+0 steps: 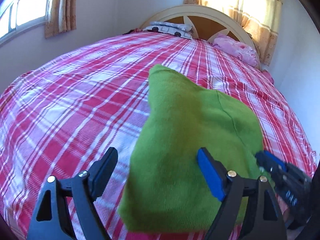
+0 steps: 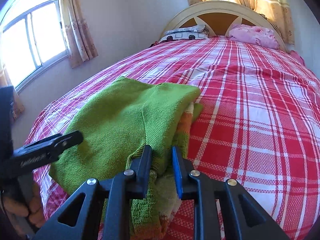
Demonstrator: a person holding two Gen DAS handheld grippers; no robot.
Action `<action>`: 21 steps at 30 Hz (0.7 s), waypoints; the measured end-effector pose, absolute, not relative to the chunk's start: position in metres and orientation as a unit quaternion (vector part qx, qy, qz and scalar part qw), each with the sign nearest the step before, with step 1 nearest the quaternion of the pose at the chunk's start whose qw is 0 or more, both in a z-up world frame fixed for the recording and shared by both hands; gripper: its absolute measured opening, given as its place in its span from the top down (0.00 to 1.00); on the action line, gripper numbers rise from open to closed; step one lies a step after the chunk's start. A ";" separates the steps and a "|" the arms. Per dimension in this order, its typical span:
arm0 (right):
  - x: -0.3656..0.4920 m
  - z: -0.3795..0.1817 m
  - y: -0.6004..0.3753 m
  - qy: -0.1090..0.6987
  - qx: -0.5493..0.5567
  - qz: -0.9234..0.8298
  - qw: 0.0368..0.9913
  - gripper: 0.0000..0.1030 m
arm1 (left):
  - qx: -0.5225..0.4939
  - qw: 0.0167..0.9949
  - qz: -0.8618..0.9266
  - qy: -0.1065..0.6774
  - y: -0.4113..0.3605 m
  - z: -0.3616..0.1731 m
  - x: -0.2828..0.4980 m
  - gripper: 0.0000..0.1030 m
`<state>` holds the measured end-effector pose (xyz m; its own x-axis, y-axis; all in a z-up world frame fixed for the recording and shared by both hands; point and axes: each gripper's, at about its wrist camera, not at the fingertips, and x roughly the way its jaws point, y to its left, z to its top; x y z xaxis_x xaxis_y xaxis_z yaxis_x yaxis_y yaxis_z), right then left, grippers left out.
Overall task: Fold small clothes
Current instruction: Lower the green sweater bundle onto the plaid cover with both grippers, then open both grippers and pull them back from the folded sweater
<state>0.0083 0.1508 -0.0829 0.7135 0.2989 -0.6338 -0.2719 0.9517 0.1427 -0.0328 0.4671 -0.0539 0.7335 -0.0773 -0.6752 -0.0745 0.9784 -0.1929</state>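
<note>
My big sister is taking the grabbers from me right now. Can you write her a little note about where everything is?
Left gripper: jaws wide open, no grip, the folded green knitted sweater partly between them.
Right gripper: jaws part-open around the sweater's near edge; a firm pinch can't be confirmed.
The sweater lies on the red-and-white plaid bedsheet, already doubled over, with orange and cream layers peeking out on its right side.
Left to do: probably square the edges, maybe one more fold, then let go.

Bedroom around the work
Red plaid bedspread; far off, patterned pillow, pink bundle, arched headboard; window left.
</note>
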 end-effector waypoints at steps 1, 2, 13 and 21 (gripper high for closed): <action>0.008 -0.083 0.151 0.346 0.019 0.154 0.925 0.80 | -0.105 0.925 -0.001 0.366 0.467 -0.056 -0.034 0.18; 0.008 -0.083 0.151 0.346 0.019 0.154 0.925 0.80 | -0.106 0.923 -0.005 0.370 0.467 -0.060 -0.034 0.18; 0.003 -0.074 0.138 0.347 0.045 0.147 0.925 0.80 | -0.132 0.914 -0.009 0.383 0.469 -0.080 -0.038 0.10; -0.022 -0.054 0.141 0.306 0.024 0.130 0.943 0.80 | -0.136 0.914 -0.006 0.381 0.468 -0.083 -0.042 0.09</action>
<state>-0.0218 0.1407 -0.0536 0.7794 0.2594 -0.5703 -0.2304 0.9651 0.1241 -0.0415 0.4683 -0.0834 0.7090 -0.1143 -0.6959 -0.0939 0.9627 -0.2538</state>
